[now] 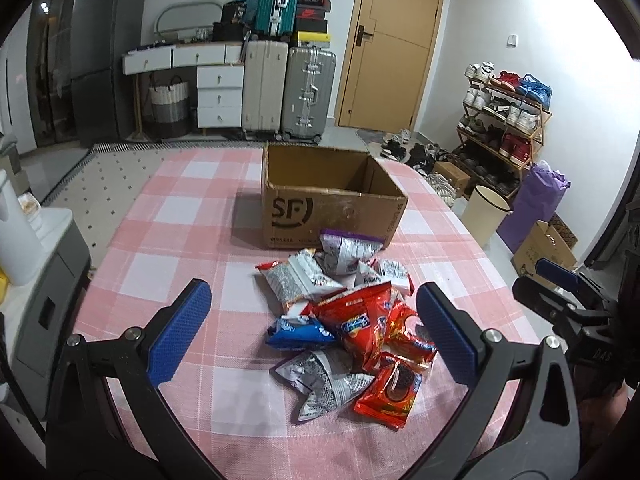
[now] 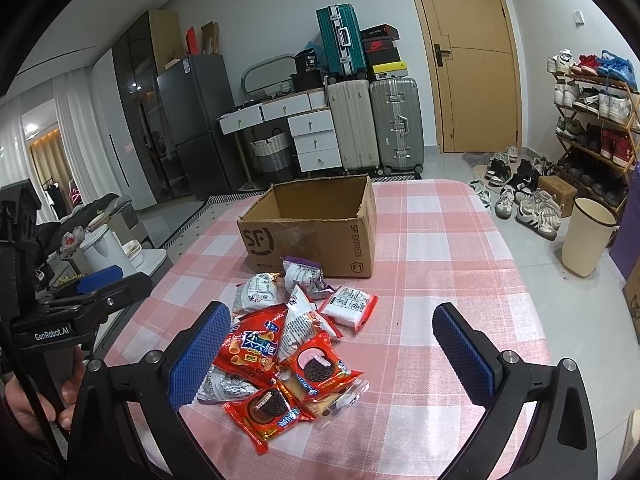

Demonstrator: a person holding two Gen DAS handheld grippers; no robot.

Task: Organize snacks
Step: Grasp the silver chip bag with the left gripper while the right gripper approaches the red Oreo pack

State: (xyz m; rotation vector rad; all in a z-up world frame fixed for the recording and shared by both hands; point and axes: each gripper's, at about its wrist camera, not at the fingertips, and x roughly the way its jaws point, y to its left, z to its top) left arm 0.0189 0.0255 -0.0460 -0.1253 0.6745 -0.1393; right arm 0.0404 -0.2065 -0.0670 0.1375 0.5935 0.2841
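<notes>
Crinkly foil: heap of glossy red, silver and blue snack packets point(image 1: 340, 316) is lying loose on the pink-and-white checked cloth of the table point(image 1: 168, 216), just in front of the open brown cardboard box printed "SF" point(image 1: 332, 200).
Left gripper point(image 1: 314, 332): jaws are standing spread wide, hovering over the heap, holding nothing.
Right gripper point(image 2: 332, 356): jaws are also spread wide, empty, heap sitting toward its left finger.
Box state: looking empty as far as the inside is showing, mouth facing up.
Risk 1: packets are overlapping, so a pinch is likely dragging a neighbour along or scattering the heap.
Risk 2: puffy slick bags are likely slipping or getting crushed under a hard squeeze.
Risk 3: both grippers are crowding one heap, collision possible.
Orientation: near red rectangular cookie packet point(image 1: 386, 394) is lying flat, long axis running from near-left to far-right, face up.
Heap axis: stretching from the box toward the cameras.
</notes>
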